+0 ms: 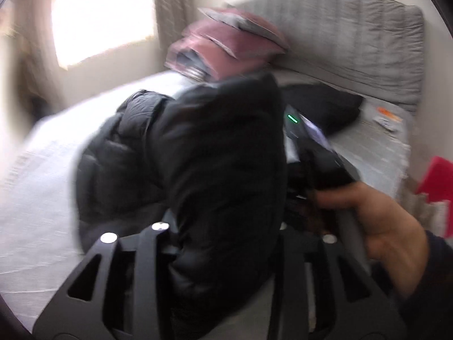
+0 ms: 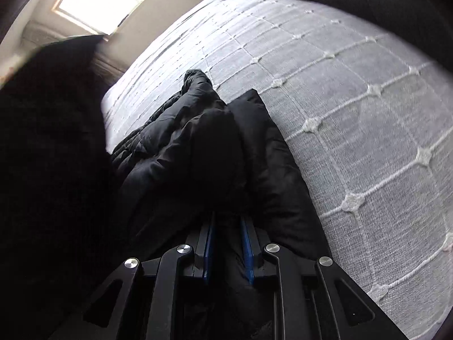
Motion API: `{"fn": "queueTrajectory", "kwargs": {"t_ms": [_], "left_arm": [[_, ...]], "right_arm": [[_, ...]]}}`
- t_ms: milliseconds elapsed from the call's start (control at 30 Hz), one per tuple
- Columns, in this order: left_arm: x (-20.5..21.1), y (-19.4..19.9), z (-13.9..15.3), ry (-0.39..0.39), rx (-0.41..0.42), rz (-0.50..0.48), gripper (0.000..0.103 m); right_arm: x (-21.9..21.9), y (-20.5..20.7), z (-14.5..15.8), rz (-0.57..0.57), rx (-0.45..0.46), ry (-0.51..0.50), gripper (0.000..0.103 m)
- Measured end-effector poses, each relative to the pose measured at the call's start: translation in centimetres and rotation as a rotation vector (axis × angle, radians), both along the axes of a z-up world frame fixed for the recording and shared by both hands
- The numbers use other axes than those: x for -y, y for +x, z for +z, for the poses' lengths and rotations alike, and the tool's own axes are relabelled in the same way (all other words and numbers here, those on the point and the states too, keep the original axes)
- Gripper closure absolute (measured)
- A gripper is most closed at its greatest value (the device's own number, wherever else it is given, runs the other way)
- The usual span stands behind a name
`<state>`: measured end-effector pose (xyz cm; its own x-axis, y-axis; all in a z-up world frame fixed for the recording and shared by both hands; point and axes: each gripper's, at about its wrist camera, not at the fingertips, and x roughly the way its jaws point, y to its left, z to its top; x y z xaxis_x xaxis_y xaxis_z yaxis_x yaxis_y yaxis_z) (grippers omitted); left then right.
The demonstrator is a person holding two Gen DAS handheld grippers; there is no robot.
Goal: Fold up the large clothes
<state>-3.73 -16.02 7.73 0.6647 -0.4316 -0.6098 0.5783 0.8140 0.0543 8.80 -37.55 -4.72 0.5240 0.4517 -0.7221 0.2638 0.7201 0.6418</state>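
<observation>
Left view motion-blurred; black jacket [image 1: 198,153] hides the left gripper [image 1: 226,235] fingertips; pink pile [image 1: 226,48] unreadable.

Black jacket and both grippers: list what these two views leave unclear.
- Left wrist view: left gripper fingertips buried behind the jacket; grip unclear.
- Left wrist view: motion blur smears the pink pile.
- Right wrist view: right gripper pinches the jacket; which part is unreadable.

Black quilted jacket [image 2: 198,147]; pale grey bedspread [image 2: 354,119], white grid with tufts; pillow [image 1: 226,42] seemingly dusty pink
</observation>
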Motion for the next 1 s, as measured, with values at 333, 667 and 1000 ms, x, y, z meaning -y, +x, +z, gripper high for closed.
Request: {"fn": "queueTrajectory", "kwargs": {"t_ms": [333, 667, 1000], "left_arm": [[-1.4, -0.4, -1.8, -0.225, -0.216, -0.098, 0.043], [-7.8, -3.6, 1.8, -0.136, -0.074, 0.15, 0.024], [-11.8, -0.5, -2.6, -0.153, -0.15, 0.315, 0.025]], "right_arm": [[5.9, -4.5, -1.0, -0.167, -0.025, 0.164, 0.077], [4.0, -10.3, 10.0, -0.056, 0.43, -0.028, 0.05], [-8.0, -10.3, 12.7, 0.208, 0.447, -0.477, 0.031]]}}
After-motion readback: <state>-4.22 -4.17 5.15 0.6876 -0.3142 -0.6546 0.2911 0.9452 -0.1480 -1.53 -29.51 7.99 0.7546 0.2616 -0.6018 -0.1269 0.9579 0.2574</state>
